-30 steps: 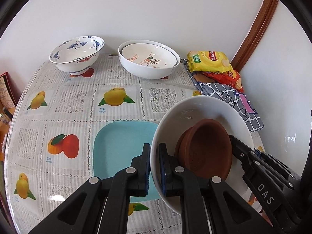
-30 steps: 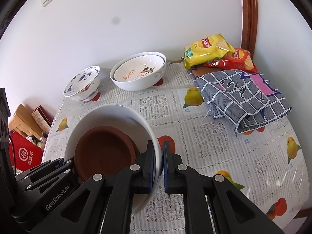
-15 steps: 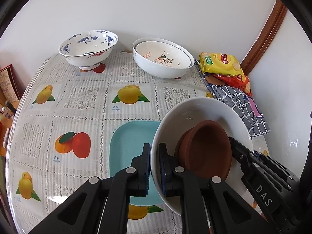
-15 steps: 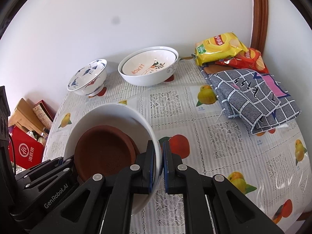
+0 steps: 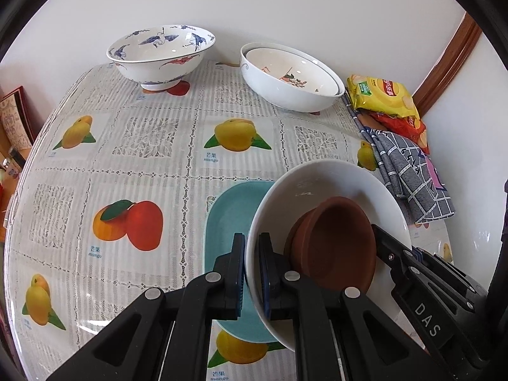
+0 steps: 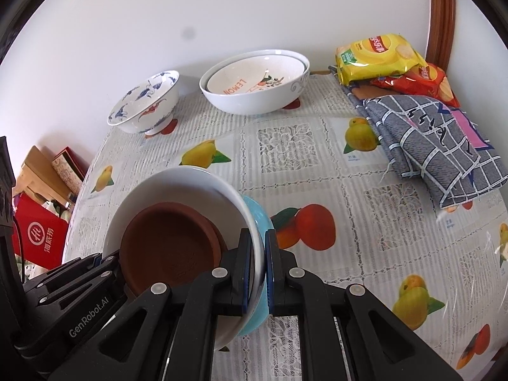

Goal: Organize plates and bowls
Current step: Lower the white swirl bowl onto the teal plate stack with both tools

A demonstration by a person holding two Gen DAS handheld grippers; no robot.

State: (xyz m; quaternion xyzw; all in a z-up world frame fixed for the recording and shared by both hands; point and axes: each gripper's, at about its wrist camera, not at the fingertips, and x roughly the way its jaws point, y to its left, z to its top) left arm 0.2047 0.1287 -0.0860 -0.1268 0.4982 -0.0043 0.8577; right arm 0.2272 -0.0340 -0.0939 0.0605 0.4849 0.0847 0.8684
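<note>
A white bowl (image 5: 333, 181) (image 6: 177, 184) with a small brown dish (image 5: 333, 244) (image 6: 171, 241) inside hangs tilted between both grippers. My left gripper (image 5: 252, 247) is shut on its left rim. My right gripper (image 6: 257, 241) is shut on the opposite rim and shows in the left wrist view as a black arm (image 5: 412, 270). A teal plate (image 5: 225, 216) (image 6: 258, 212) lies on the table right under the bowl, partly hidden by it. I cannot tell whether bowl and plate touch.
At the back stand a blue-patterned footed bowl (image 5: 162, 50) (image 6: 143, 101) and two nested white bowls (image 5: 285, 76) (image 6: 254, 82). Snack bags (image 5: 381, 95) (image 6: 377, 54) and a folded checked cloth (image 5: 412, 174) (image 6: 435, 146) lie at the right. Boxes (image 6: 41, 231) sit beyond the left table edge.
Both grippers have carried the white bowl down and forward over the table. It now covers more of the teal plate, and the back bowls appear nearer.
</note>
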